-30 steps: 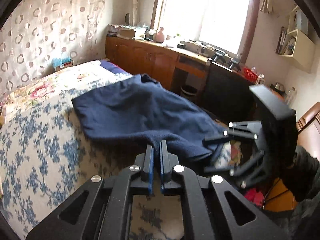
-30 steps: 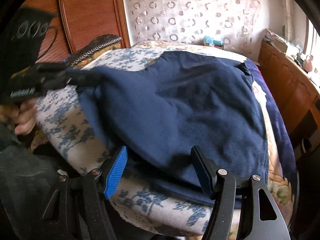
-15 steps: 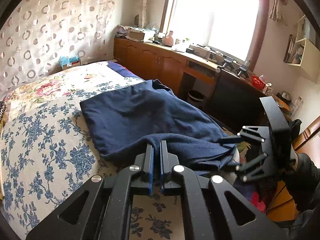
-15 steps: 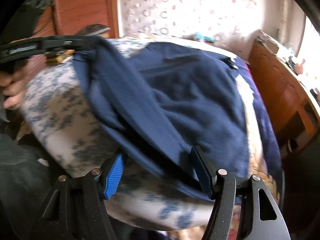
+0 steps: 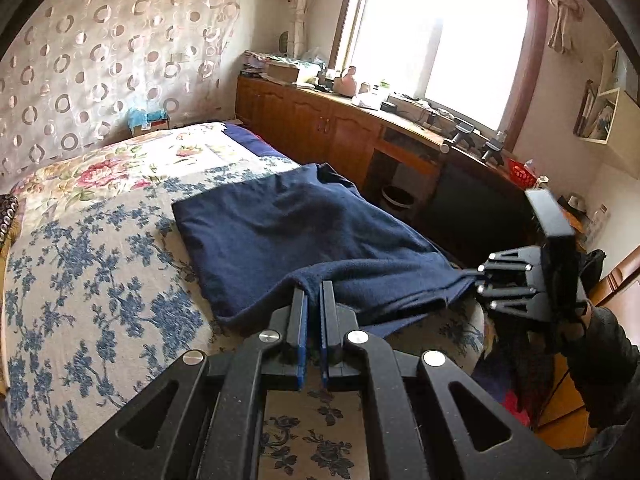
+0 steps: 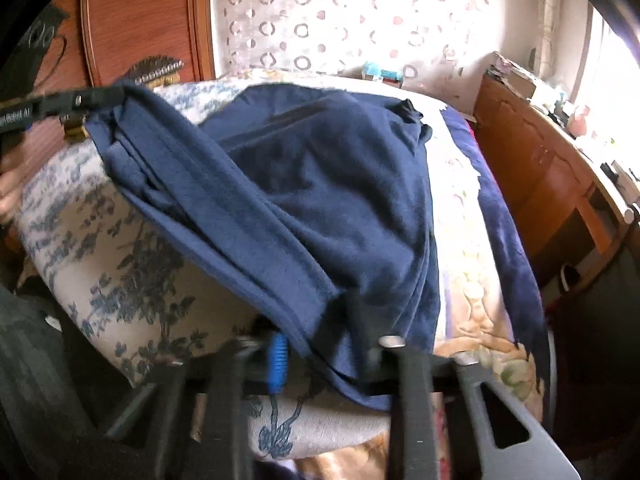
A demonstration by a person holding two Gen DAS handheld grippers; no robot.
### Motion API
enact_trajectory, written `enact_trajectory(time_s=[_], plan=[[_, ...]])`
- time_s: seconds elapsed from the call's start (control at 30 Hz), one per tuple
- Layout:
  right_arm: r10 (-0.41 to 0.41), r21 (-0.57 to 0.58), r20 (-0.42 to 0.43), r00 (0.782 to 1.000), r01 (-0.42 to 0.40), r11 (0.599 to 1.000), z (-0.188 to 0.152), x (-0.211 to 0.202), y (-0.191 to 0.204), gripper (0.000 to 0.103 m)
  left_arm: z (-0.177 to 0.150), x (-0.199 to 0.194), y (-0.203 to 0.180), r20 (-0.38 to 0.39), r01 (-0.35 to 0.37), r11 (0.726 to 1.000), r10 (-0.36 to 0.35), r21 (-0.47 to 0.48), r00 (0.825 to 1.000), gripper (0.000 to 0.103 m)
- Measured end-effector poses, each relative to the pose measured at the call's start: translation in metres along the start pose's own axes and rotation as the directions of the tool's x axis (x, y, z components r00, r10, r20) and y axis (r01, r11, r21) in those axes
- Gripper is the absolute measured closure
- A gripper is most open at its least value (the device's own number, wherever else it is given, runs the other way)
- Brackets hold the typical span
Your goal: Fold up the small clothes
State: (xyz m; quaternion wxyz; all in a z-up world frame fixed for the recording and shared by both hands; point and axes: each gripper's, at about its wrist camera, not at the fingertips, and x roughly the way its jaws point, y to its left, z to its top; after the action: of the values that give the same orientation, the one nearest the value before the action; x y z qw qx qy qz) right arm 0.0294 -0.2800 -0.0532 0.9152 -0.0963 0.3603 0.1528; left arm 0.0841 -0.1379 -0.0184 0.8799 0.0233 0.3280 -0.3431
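Note:
A navy blue garment (image 5: 288, 232) lies on the floral bedspread (image 5: 92, 300), its near edge lifted. My left gripper (image 5: 314, 292) is shut on the left end of that edge; in the right wrist view the left gripper (image 6: 100, 96) holds this corner up at the far left. My right gripper (image 6: 320, 344) is closing on the other end of the garment (image 6: 320, 184), with folded cloth draped between and over its jaws; only one blue pad (image 6: 278, 360) shows. In the left wrist view the right gripper (image 5: 480, 280) bites the cloth's right corner.
A wooden cabinet run (image 5: 328, 128) with clutter stands under the window past the bed's right side. A dark bin (image 5: 398, 196) sits on the floor there. A wooden headboard (image 6: 140, 20) rises behind the bed. A person's sleeve (image 5: 608, 344) holds the right gripper.
The right gripper's jaws have narrowed from wide apart onto the garment's near corner and moved in under the cloth. The left gripper keeps its hold, and the edge between the two now hangs raised.

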Motion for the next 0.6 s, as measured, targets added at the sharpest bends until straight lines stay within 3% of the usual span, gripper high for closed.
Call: enact_trajectory(time_s=[0.3,0.6], plan=[[-0.025,0.001,0.195,0.981,0.025,1.000,0.083,-0.003,-0.020,0.096,0.038,0.017,0.033,0.003,-0.073,0.997,0.073,0.001,0.997,0.097],[0.011,-0.028,0.211,0.977,-0.005,1.000,0.139,0.039,-0.032,0.096,0.065,0.051,0.077,-0.036,-0.100,0.994,0.098,-0.050,0.995,0.097]])
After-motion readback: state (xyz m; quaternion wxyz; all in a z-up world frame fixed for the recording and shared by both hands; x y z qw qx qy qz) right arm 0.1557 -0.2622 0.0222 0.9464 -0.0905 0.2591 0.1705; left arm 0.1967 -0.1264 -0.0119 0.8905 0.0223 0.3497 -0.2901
